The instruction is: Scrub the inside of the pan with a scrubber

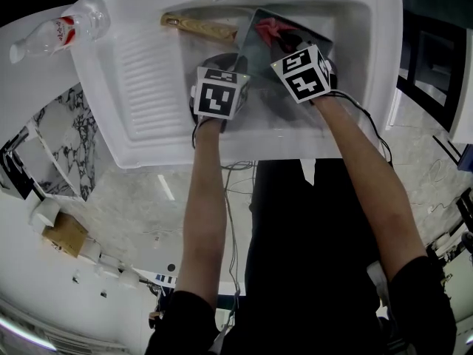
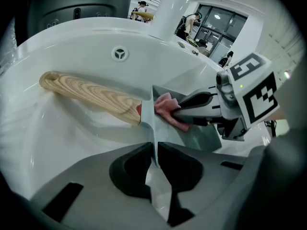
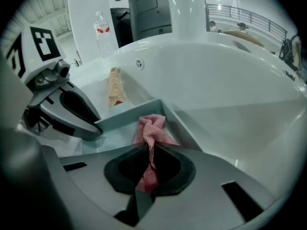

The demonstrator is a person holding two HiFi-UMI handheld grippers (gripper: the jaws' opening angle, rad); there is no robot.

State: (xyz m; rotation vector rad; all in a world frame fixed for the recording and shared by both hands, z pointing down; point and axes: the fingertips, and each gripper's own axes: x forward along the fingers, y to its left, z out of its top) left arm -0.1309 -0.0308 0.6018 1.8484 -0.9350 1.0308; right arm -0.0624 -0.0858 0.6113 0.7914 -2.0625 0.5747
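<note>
A grey rectangular pan point(image 1: 260, 39) with a light wooden handle point(image 1: 199, 26) lies tilted in the white sink basin point(image 1: 347, 21). My left gripper point(image 2: 154, 150) is shut on the pan's near side wall point(image 2: 156, 123), which stands edge-on between the pads. From the right gripper view, that gripper point(image 3: 93, 127) clamps the rim at the pan's left. My right gripper point(image 3: 148, 159) is shut on a pink mesh scrubber point(image 3: 151, 131), whose bunched end rests inside the pan point(image 3: 120, 123) against its far wall. In the head view the scrubber point(image 1: 270, 26) shows just beyond the right gripper point(image 1: 292, 41).
A ribbed drainboard point(image 1: 151, 72) lies left of the basin. A plastic water bottle point(image 1: 59, 29) lies on the counter beyond the sink's left corner. The basin's back wall carries a round overflow fitting point(image 2: 120, 54). The handle point(image 2: 91, 97) leans on that wall.
</note>
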